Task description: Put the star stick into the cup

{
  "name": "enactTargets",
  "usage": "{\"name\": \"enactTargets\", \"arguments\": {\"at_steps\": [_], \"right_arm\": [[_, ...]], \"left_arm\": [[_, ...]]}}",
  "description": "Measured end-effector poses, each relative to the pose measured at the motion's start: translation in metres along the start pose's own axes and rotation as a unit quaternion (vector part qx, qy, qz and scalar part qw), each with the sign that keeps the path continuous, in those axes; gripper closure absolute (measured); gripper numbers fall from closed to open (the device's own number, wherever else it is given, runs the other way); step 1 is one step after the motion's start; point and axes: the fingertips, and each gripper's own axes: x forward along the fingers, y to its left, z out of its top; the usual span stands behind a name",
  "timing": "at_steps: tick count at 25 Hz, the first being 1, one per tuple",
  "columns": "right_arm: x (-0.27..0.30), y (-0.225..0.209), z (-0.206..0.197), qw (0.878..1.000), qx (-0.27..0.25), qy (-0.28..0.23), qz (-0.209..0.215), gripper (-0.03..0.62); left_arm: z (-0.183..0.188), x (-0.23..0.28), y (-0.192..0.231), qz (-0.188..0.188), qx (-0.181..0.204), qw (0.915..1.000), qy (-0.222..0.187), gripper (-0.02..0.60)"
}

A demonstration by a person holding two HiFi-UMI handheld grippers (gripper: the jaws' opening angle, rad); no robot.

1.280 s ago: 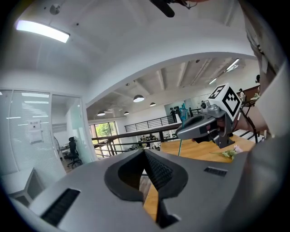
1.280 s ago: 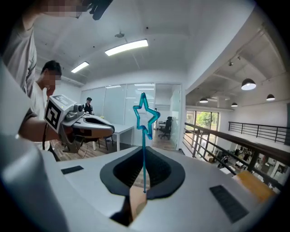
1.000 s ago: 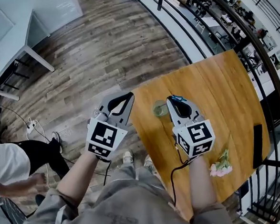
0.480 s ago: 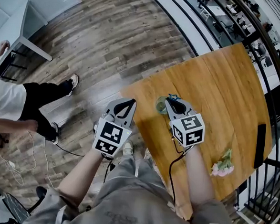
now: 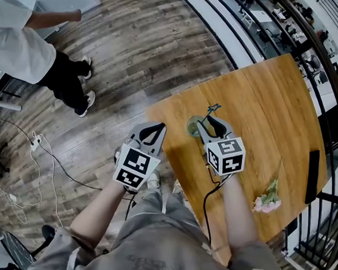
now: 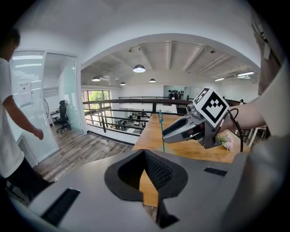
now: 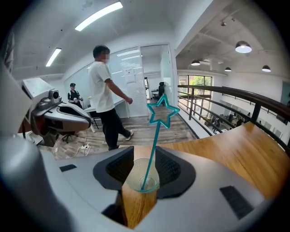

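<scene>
A clear cup point(image 5: 193, 128) stands near the left edge of the wooden table point(image 5: 263, 103). The teal star stick point(image 5: 213, 110) stands in it, leaning, with its foot on the cup's bottom point(image 7: 142, 181) and its star point(image 7: 162, 111) up high. My right gripper point(image 5: 208, 124) sits right behind the cup; its jaws are opening, either side of the cup point(image 7: 144, 159), and the pads do not press the stick. My left gripper point(image 5: 153, 128) hangs off the table's left edge, shut and empty point(image 6: 145, 153). From there the right gripper point(image 6: 190, 129) and stick point(image 6: 161, 131) show.
A small pink flower bunch point(image 5: 266, 199) lies on the table near my right forearm. A flat black object point(image 5: 312, 176) lies at the table's right edge. A metal railing point(image 5: 262, 34) runs behind the table. A person point(image 5: 31, 41) walks on the wood floor at far left.
The right gripper's jaws have parted and let go of the star stick, which now stands in the cup. The person on the floor has walked further up the view.
</scene>
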Motion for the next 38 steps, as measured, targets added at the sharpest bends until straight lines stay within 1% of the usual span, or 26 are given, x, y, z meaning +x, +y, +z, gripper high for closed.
{"name": "enactTargets", "arguments": {"at_steps": [5,8,10,15,20,24,28,30,34,38], "right_arm": [[-0.019,0.001,0.009,1.000,-0.004,-0.008,-0.006,0.427],[-0.036,0.003,0.021,1.000,-0.006,-0.027,-0.007,0.427],[-0.051,0.006,0.035,0.999,-0.007,-0.050,-0.008,0.435],[-0.096,0.014,0.076,0.993,-0.015,-0.115,-0.012,0.494],[-0.142,0.024,0.112,0.985,-0.033,-0.171,-0.013,0.525],[-0.179,0.035,0.132,0.977,-0.048,-0.209,-0.014,0.542],[-0.211,0.047,0.142,0.968,-0.084,-0.236,-0.021,0.549],[-0.224,0.051,0.144,0.966,-0.080,-0.246,-0.021,0.551],[-0.247,0.062,0.141,0.965,-0.069,-0.255,-0.001,0.557],[-0.262,0.073,0.133,0.964,-0.073,-0.257,-0.002,0.559]], "left_arm": [[0.014,-0.008,-0.004,0.004,0.010,0.9998,-0.017,0.565],[0.027,-0.017,-0.005,0.009,0.019,0.9994,-0.029,0.565],[0.038,-0.024,-0.006,0.014,0.027,0.9987,-0.041,0.565],[0.073,-0.047,-0.003,0.029,0.045,0.9956,-0.078,0.565],[0.108,-0.069,0.001,0.045,0.062,0.9905,-0.114,0.565],[0.130,-0.088,-0.004,0.051,0.073,0.9861,-0.140,0.565],[0.144,-0.108,-0.013,0.053,0.083,0.9821,-0.161,0.565],[0.150,-0.117,-0.017,0.052,0.086,0.9805,-0.169,0.565],[0.156,-0.136,-0.027,0.050,0.087,0.9782,-0.182,0.565],[0.155,-0.151,-0.036,0.051,0.092,0.9769,-0.186,0.565]]}}
